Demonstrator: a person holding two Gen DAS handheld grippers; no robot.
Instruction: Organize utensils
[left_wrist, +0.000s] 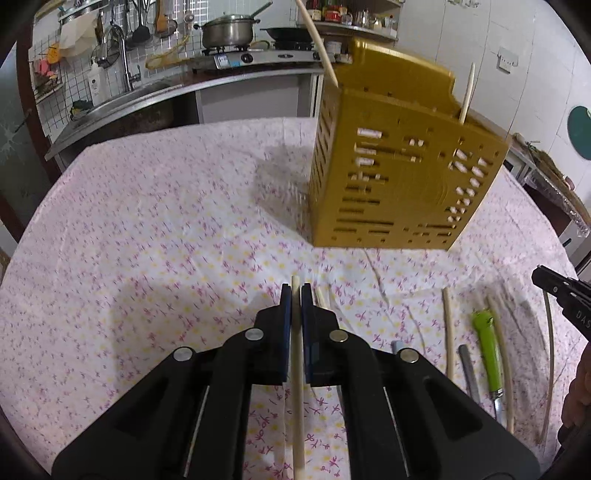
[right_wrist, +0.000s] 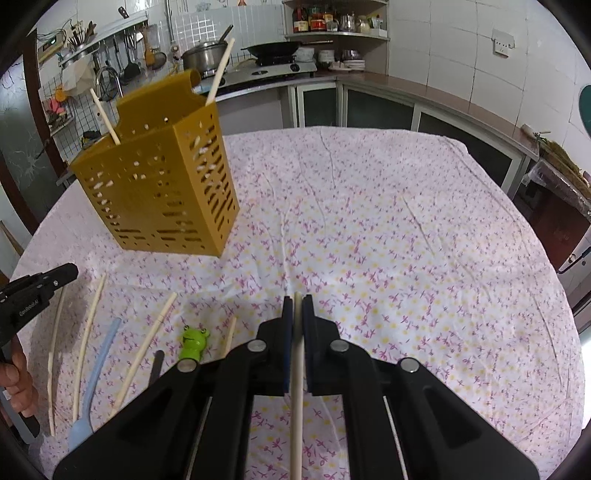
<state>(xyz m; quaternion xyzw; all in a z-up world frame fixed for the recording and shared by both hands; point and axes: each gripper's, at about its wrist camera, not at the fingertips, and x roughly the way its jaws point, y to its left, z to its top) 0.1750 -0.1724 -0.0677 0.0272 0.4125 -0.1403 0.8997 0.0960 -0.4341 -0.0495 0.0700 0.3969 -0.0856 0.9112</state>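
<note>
- Far on the floral tablecloth (right_wrist: 369, 221) a yellow slotted holder (right_wrist: 159, 192) stands upright; two chopsticks (right_wrist: 105, 118) are already seen leaning out of its top, so part of the sorting is judged done.
- In the left wrist view the left gripper (left_wrist: 296, 295) is pressed together on a pale chopstick (left_wrist: 297, 369), pinched between the blue pads (left_wrist: 285, 306). Its long axis runs near to far along the fingers, the tip pointing toward the holder.
- Right of that gripper, loose utensils are left lying on the cloth: another chopstick (left_wrist: 448, 332), a grey handle (left_wrist: 469, 369), a green-handled piece (left_wrist: 489, 350) and more pale sticks. All lie lengthwise, near to far.
- In the right wrist view the same scatter is seen at the near left: several chopsticks (right_wrist: 86, 343), a light blue spoon (right_wrist: 98, 365) and a green frog-topped utensil (right_wrist: 194, 341).
- The right gripper (right_wrist: 297, 299) is likewise clamped on a second chopstick (right_wrist: 297, 387), aligned near to far, its tip pointing away over bare cloth, with the holder off to the far left.
- Two sticks are judged in hand and not yet delivered; most utensils are still to be collected into the holder.
</note>
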